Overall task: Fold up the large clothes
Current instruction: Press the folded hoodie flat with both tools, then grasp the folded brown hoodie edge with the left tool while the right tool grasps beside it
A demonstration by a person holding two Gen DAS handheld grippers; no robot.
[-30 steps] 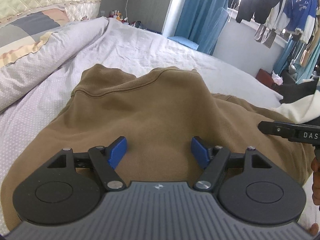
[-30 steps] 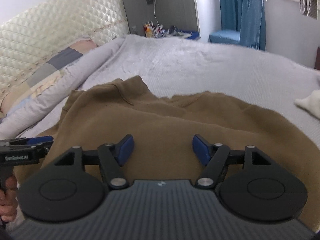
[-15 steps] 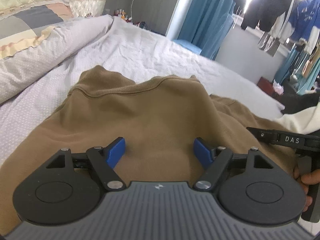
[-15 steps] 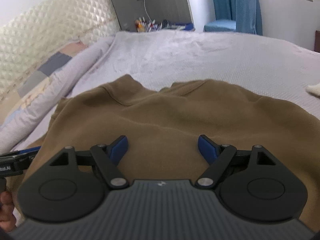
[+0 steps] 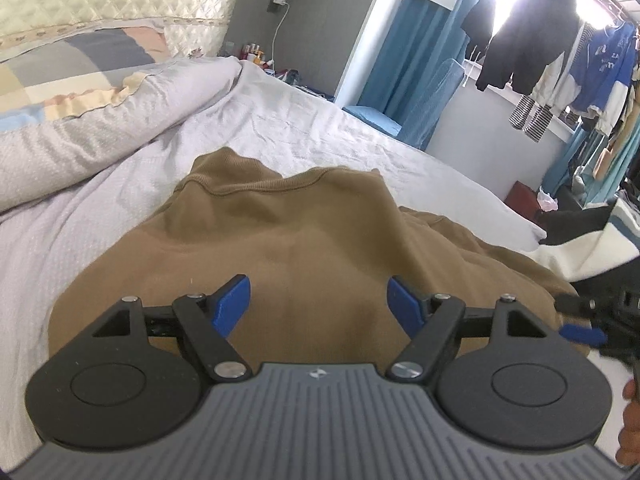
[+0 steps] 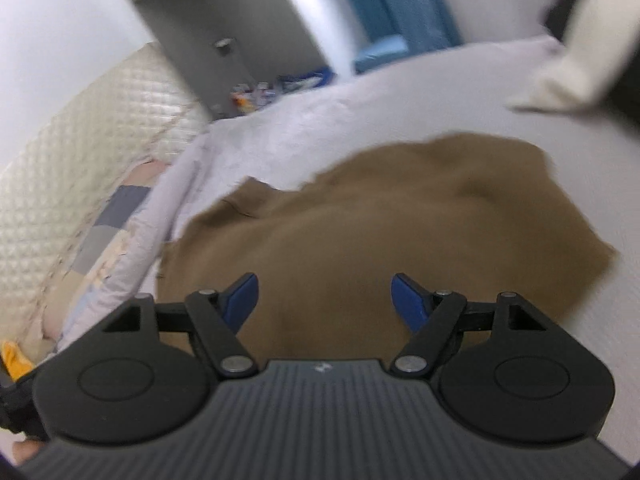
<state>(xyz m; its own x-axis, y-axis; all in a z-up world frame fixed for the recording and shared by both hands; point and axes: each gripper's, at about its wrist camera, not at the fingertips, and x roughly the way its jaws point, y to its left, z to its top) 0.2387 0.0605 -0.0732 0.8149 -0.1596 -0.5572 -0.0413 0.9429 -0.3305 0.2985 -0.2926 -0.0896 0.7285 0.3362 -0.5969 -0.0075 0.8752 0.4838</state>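
The bed point(image 5: 304, 120) takes up most of the room, its pale sheet rumpled; across it lies the brown sweatshirt point(image 5: 304, 240), collar toward the headboard, body bunched into soft ridges; a cream garment point(image 5: 580, 252) sits just beyond its far edge. The worry, I think, is that those ridges get folded in; a pinch taken mid-body could lift one layer only and drag the rest askew, and the blurred right-hand view suggests quick motion that might overshoot the hem. The left gripper point(image 5: 318, 300) hangs over the sweatshirt's middle, jaws spread wide, holding nothing; the right gripper point(image 6: 324, 300) is likewise released above the brown cloth, which lies ahead of and beneath both pairs of blue pads point(image 5: 232, 300); whether they touch it I cannot tell.
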